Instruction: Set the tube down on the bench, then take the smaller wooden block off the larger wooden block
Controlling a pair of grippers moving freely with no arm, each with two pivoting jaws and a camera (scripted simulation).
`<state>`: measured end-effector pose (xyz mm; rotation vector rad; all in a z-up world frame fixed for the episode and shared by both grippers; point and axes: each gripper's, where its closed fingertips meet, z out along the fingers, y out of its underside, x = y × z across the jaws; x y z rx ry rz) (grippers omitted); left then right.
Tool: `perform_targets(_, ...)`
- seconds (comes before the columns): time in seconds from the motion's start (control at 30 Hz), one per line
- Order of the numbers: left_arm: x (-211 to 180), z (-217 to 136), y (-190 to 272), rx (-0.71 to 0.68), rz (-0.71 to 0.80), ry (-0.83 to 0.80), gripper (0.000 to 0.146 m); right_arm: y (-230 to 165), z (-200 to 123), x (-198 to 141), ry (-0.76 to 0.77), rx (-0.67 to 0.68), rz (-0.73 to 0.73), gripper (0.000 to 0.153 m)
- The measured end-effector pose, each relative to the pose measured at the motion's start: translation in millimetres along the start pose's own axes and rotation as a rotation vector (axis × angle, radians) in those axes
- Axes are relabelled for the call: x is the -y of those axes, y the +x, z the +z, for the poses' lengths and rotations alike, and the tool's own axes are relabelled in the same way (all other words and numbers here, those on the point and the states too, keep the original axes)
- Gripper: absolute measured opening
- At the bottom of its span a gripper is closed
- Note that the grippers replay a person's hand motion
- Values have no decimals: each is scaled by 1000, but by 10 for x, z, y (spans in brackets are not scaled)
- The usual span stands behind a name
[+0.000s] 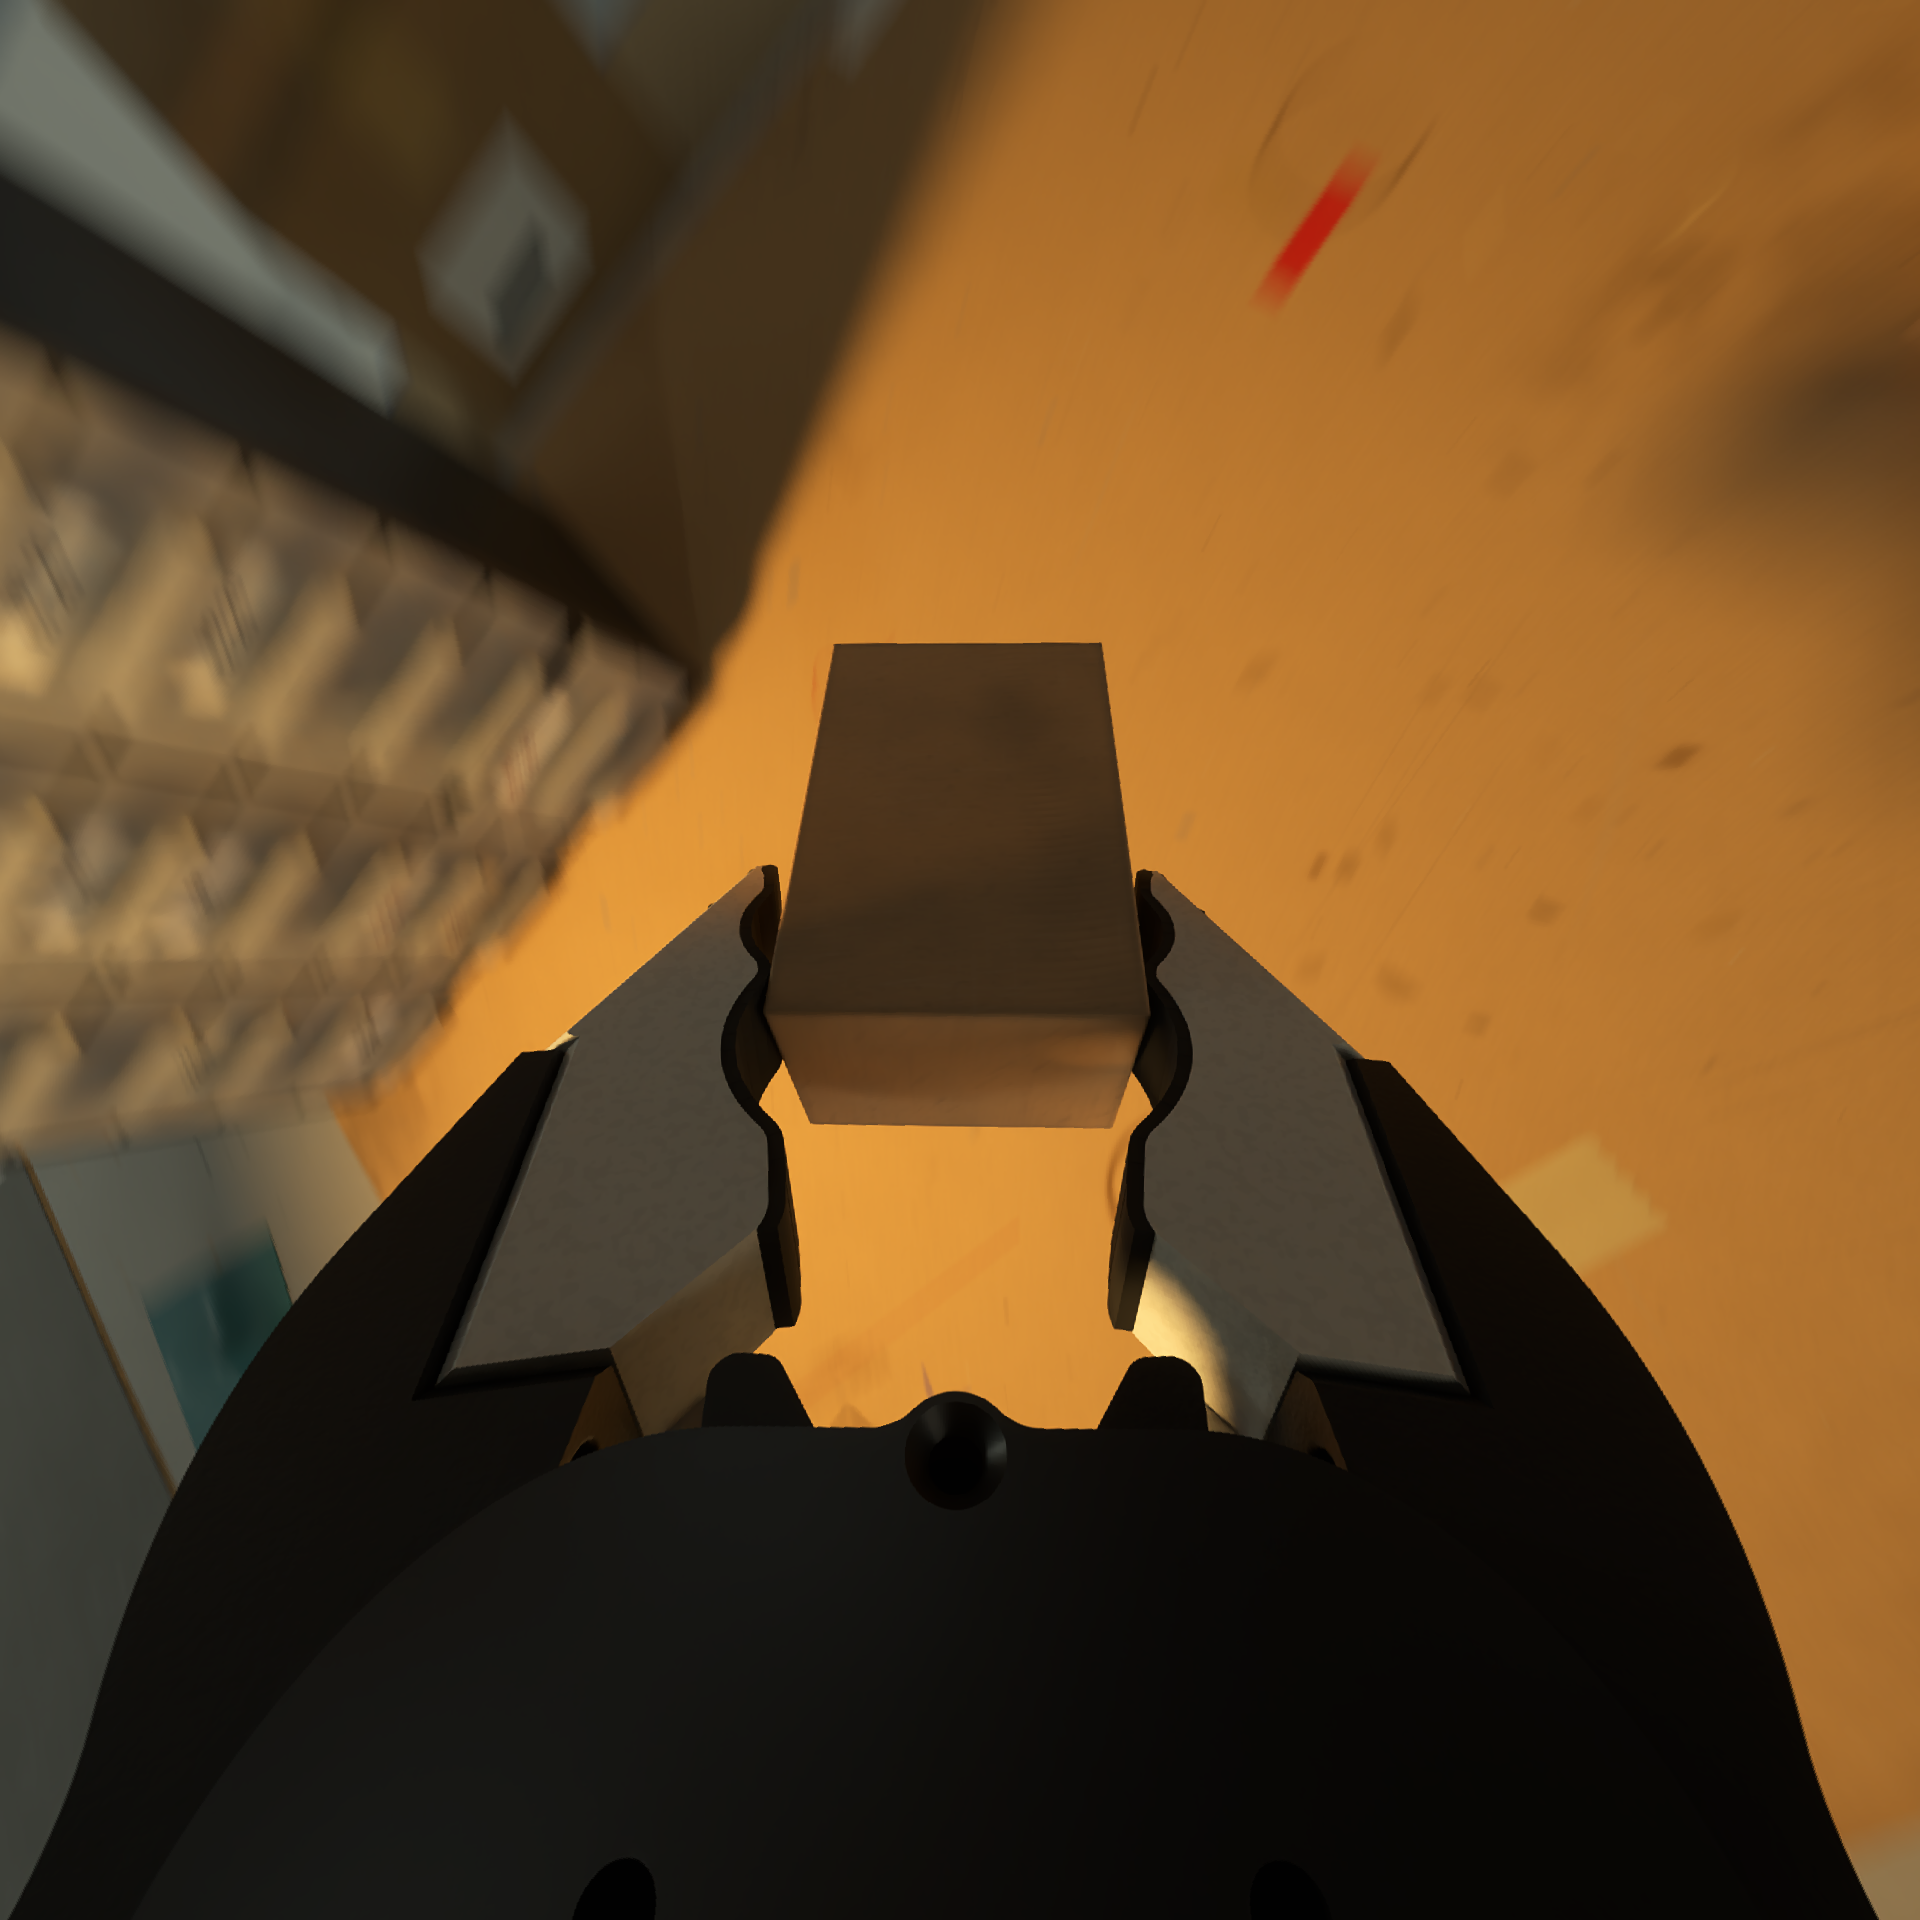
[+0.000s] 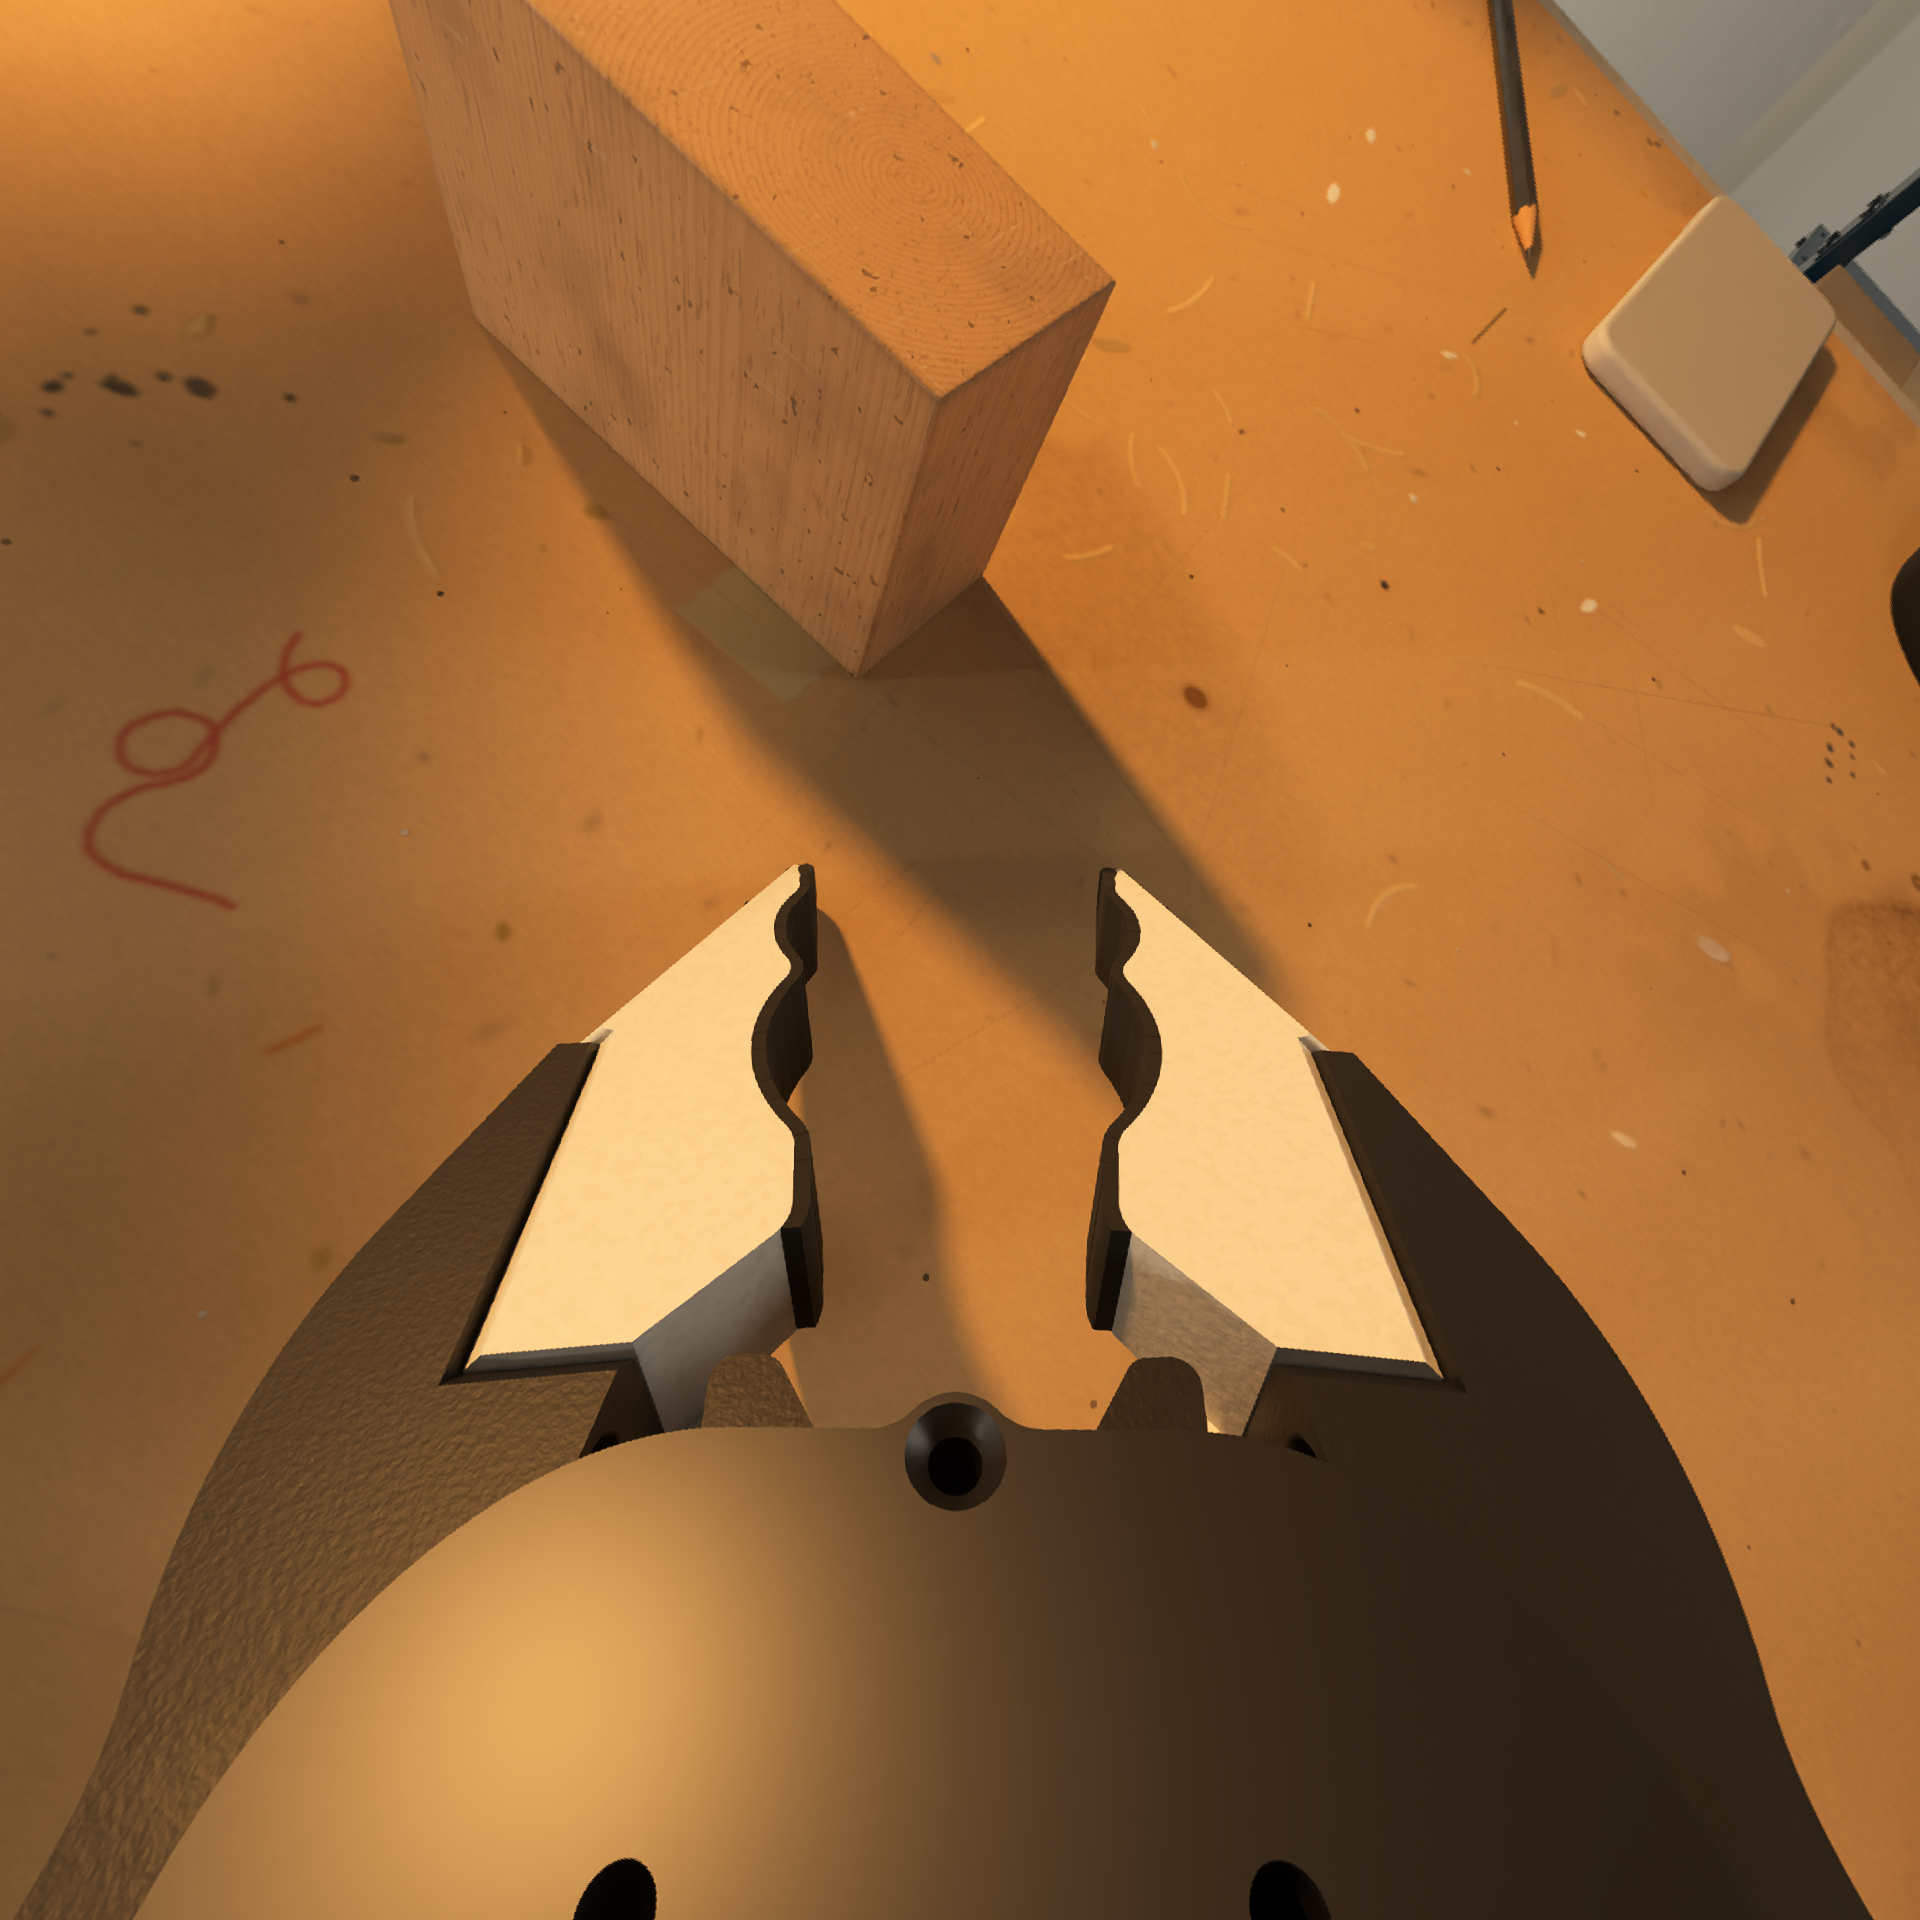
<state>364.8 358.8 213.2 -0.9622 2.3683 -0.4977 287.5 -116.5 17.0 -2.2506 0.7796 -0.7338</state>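
Observation:
In the left wrist view my left gripper [image 1: 956, 883] is shut on the smaller wooden block [image 1: 961, 862] and holds it above the orange bench [image 1: 1351, 727]; the background is blurred. In the right wrist view my right gripper [image 2: 956, 883] is open and empty above the bench [image 2: 520, 935]. The larger wooden block [image 2: 748, 291] stands on the bench ahead of it, up and left of the fingertips, with nothing on top. No tube shows in either view.
A pencil [image 2: 1515, 135] and a pale rounded pad [image 2: 1709, 343] lie at the bench's far right, near its edge. A red scribble [image 2: 197, 758] marks the bench at left. In the left wrist view a brown box [image 1: 499, 260] and a clear drawer rack [image 1: 260, 727] are at left.

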Motion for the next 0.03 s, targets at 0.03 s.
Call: perform_targets(0.03, -282, 60, -139, -10, -67, -118, 67, 1, 5, -4, -6, -4, -3, 54)
